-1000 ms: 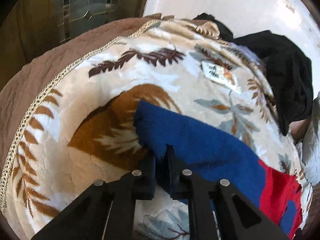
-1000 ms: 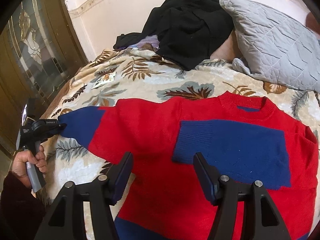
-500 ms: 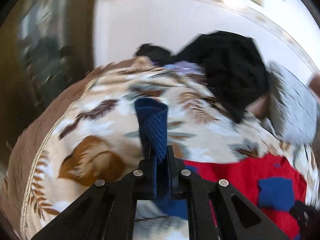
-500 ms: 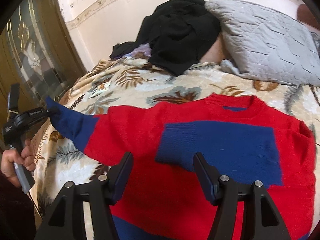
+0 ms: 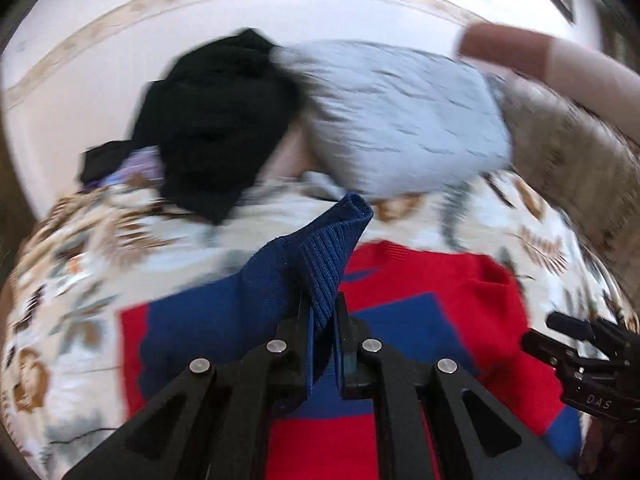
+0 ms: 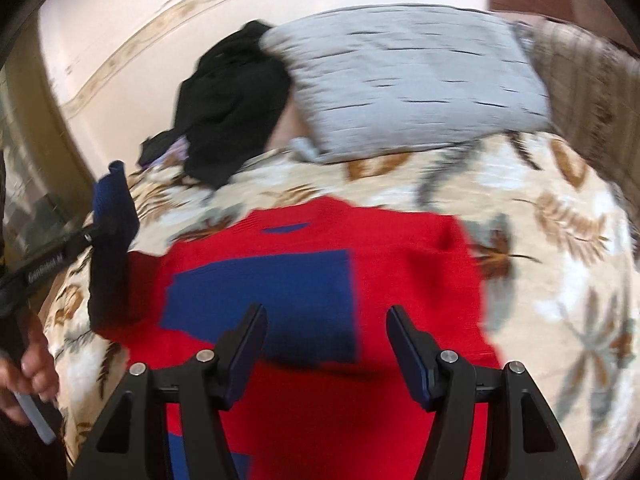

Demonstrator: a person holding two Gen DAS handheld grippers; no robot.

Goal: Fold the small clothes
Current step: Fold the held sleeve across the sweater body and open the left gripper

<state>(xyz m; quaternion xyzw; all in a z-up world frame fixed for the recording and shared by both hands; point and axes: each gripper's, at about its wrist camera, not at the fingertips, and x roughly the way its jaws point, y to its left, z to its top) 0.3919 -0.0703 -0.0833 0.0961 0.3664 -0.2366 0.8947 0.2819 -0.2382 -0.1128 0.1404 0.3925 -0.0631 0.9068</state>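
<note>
A red sweater [image 6: 416, 264] with blue patches lies flat on the leaf-print blanket [image 6: 560, 264]. One blue sleeve is folded across its chest [image 6: 280, 300]. My left gripper [image 5: 322, 312] is shut on the blue cuff of the other sleeve [image 5: 328, 256], holding it lifted above the sweater body [image 5: 460, 288]. In the right wrist view that raised sleeve [image 6: 114, 216] hangs at the left from the left gripper [image 6: 90, 236]. My right gripper [image 6: 326, 344] hovers open over the sweater's lower middle, nothing between its fingers.
A grey quilted pillow [image 6: 400, 80] and a heap of black clothes [image 6: 236, 96] lie at the head of the bed against a pale wall. A brown cushion [image 6: 592, 92] sits at the far right. A hand [image 6: 28, 376] grips the left tool's handle.
The left gripper has lifted the blue sleeve off the blanket and swung it rightward over the sweater, rolling as it went. The right gripper has shifted right across the sweater, still open.
</note>
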